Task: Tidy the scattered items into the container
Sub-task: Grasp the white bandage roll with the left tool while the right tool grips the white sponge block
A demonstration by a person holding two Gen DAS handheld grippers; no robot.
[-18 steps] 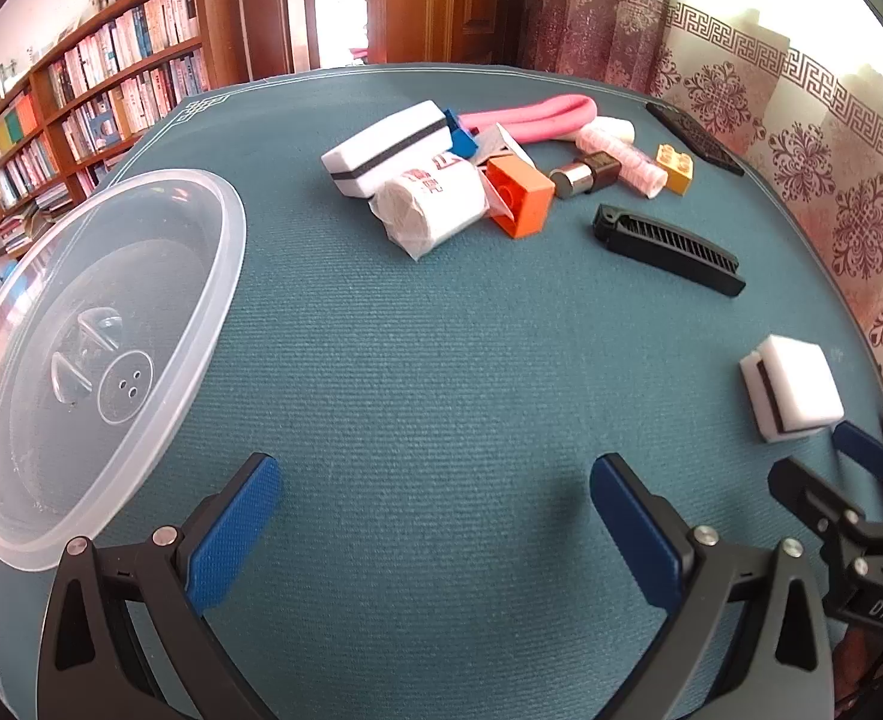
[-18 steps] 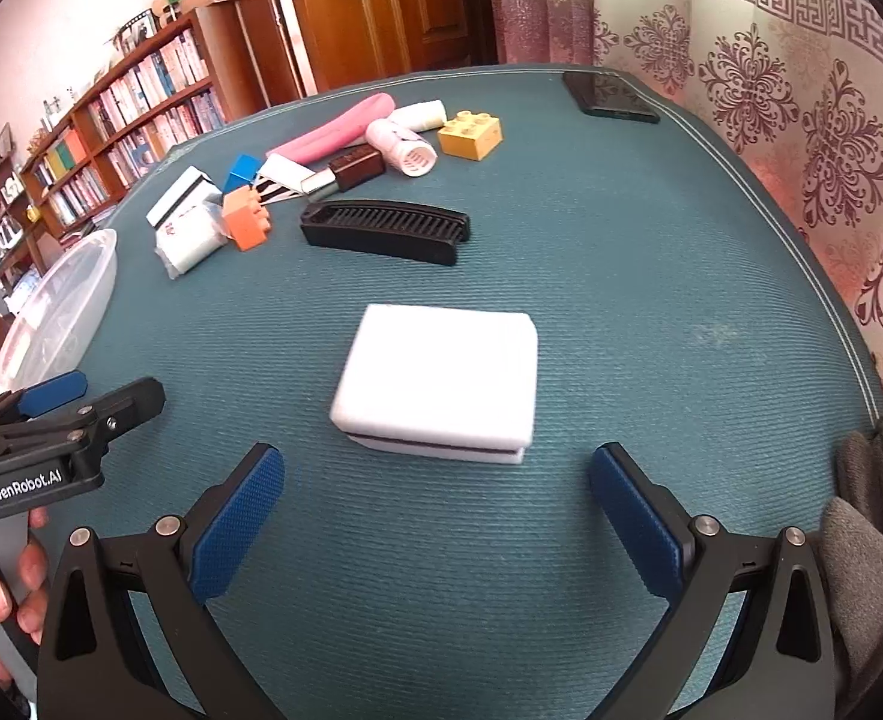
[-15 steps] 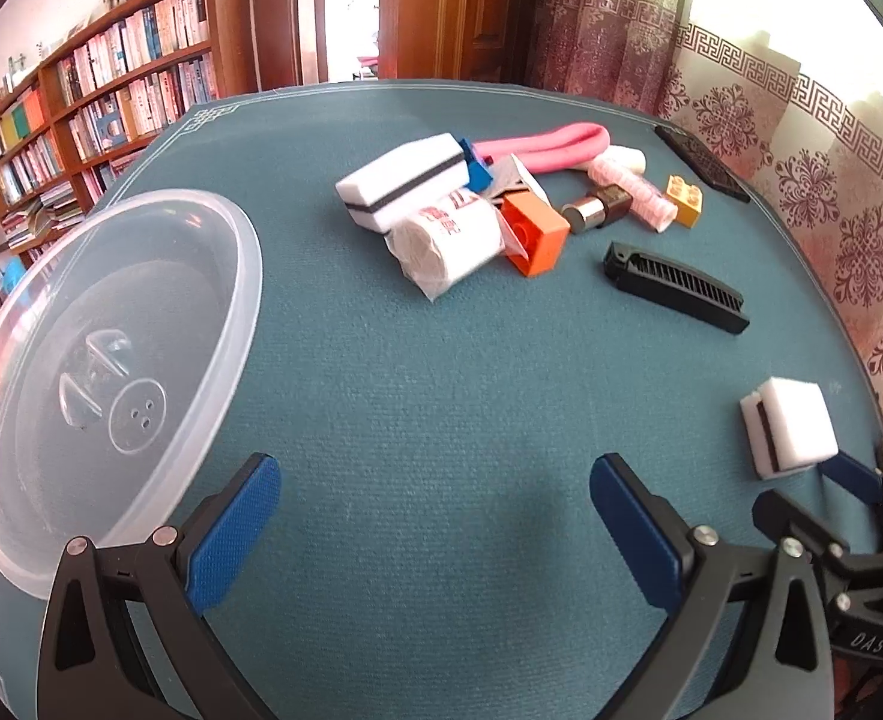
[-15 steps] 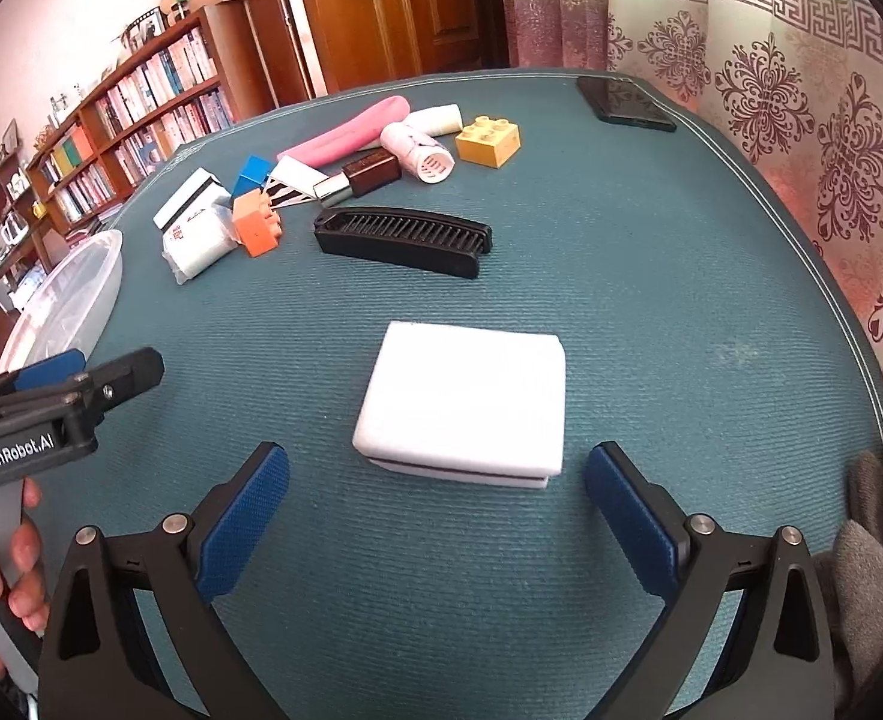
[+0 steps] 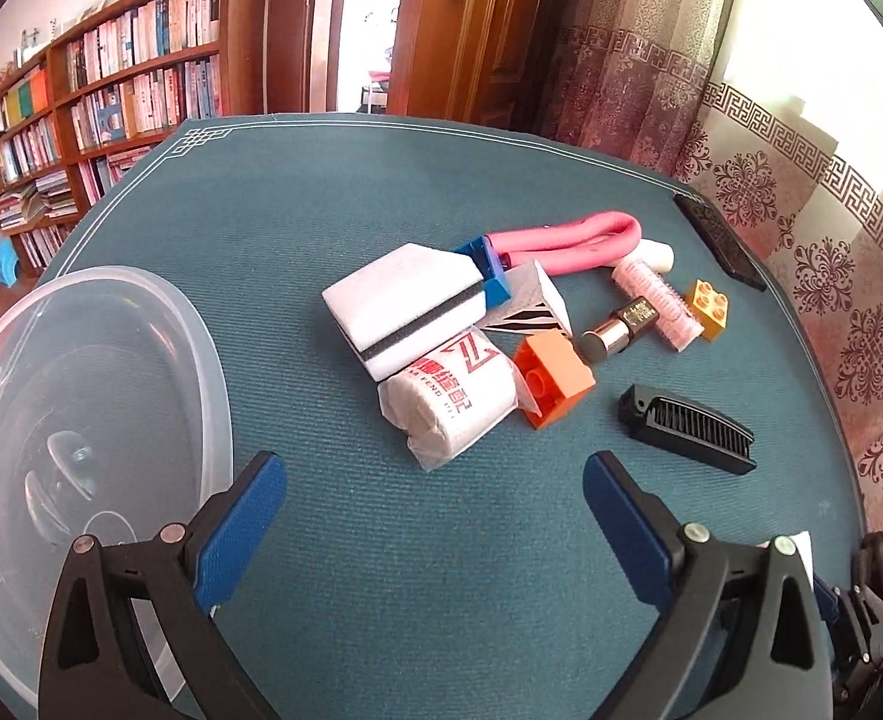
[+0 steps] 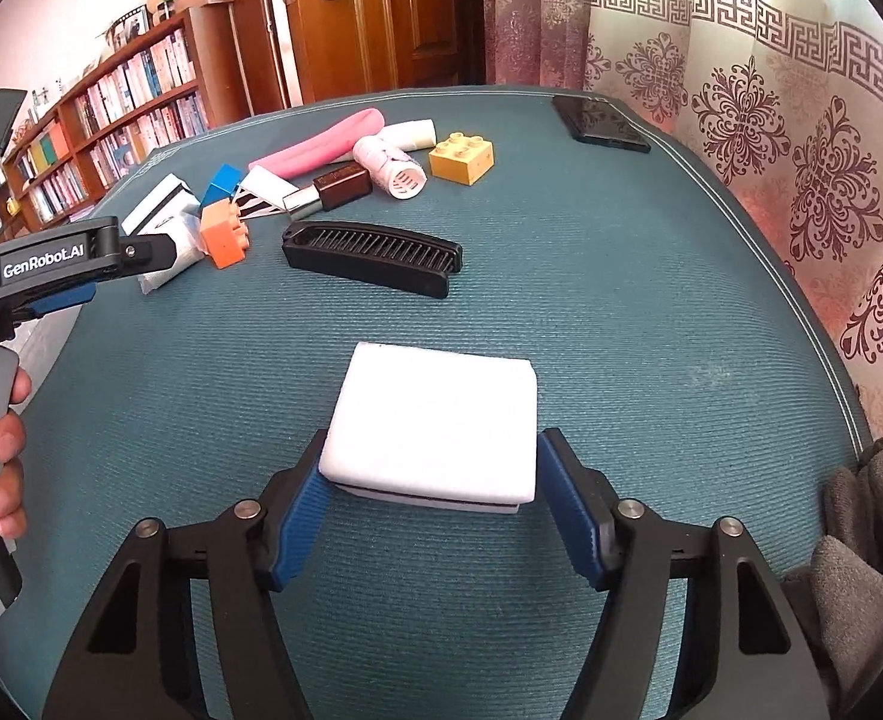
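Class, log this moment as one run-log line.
left gripper: open, idle | right gripper: closing around sponge, pads at its sides | bowl: empty

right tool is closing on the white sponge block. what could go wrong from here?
1. The right tool grips only the near end of the white sponge block with a dark stripe; the soft foam may squash, or pivot and slip when lifted.
2. The clear plastic bowl sits at the far left, and the left tool hovers open between, so the carry across could clip it.
3. The bowl looks light; a drop against its rim might push it.
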